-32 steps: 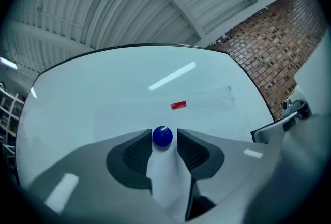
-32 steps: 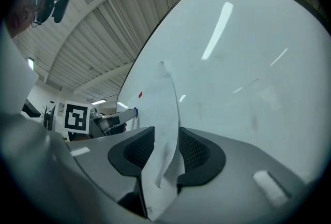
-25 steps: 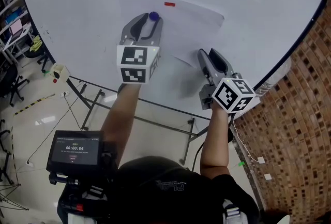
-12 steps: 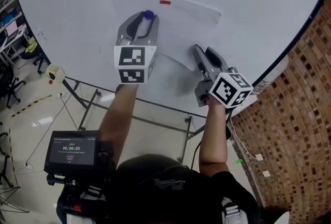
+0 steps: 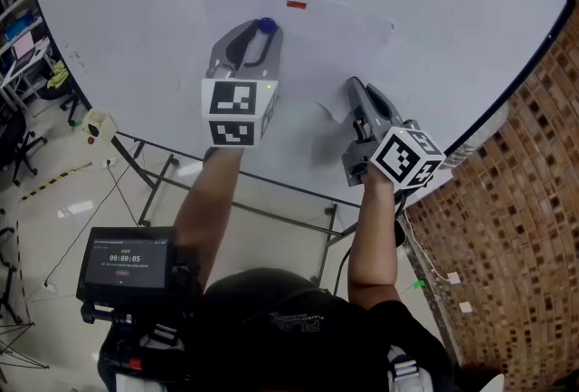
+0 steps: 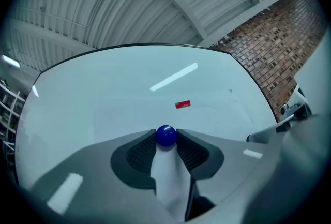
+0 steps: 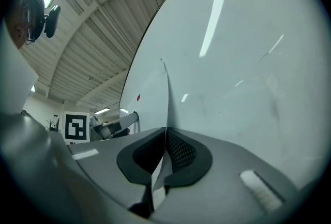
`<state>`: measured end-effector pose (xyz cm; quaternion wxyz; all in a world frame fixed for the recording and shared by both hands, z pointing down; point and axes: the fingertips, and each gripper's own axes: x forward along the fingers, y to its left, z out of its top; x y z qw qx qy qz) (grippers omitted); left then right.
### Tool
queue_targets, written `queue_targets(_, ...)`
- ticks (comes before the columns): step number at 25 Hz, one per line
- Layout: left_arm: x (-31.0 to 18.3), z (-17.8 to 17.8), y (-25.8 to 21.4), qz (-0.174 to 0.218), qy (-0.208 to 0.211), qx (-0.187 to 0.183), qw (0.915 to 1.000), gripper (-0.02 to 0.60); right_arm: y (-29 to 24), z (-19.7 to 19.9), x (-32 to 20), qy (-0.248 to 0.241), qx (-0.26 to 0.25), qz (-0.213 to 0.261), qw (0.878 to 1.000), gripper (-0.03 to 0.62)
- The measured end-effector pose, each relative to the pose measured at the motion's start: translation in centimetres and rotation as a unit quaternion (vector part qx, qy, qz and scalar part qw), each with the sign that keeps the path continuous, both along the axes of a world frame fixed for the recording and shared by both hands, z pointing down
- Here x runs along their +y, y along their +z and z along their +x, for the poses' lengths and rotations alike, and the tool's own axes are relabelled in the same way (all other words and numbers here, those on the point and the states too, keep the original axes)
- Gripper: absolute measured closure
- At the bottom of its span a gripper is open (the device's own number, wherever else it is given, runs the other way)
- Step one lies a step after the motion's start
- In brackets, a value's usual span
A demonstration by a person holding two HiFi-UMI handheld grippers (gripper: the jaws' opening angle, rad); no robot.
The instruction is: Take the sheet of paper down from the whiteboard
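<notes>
A sheet of paper (image 5: 312, 55) is shown pinned flat to a whiteboard (image 5: 136, 28). It is fixed near its top edge by a red magnet (image 5: 296, 4), and a blue magnet (image 5: 266, 24) is set just below and to the left of the red magnet. The left tongs (image 5: 261, 30) are held at that same spot below-left of the red magnet. Their jaws are near full width and closing on the blue magnet, which stands between the tips and appears to be touched by both pads. The right tongs (image 5: 354, 91) are placed well below and to the right of the red magnet, at the sheet's lower right corner. Their jaws are pressed fully together on the paper's edge, which is seen edge-on between the pads and stands a little off the board there. The coming move is judged to turn on the magnets. The blue one lies straight ahead of the left tongs, along their own line. The red magnet is left ungripped just beyond, up and to the right, and is far nearer to the left tongs than to the right. The sheet can be expected to come away only once both magnets are drawn off. A pull made sooner could tear it at the red magnet.
</notes>
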<state>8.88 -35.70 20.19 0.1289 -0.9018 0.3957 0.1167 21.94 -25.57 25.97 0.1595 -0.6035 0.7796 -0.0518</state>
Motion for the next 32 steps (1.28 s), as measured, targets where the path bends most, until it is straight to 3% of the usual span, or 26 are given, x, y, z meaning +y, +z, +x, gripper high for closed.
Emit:
queue_targets(16, 1.4, -1.3, 0.2, -0.005, 0.006, -0.011, 0.9999, 0.457, 0.0, -1.4, 1.8, 0.018, 0.005, 0.028, 0.999, 0.580)
queue_targets(26, 2.2, -1.9, 0.7, 0.003, 0.004, -0.010, 0.9999, 0.457, 2.3, 0.6, 3.1, 0.068, 0.022, 0.012, 0.997, 0.580)
queue_targets(32, 1.7, -2.7, 2.2, -0.018, -0.006, -0.014, 0.9997, 0.457, 3.6, 0.5, 2.8, 0.090, 0.048, -0.002, 0.995, 0.580)
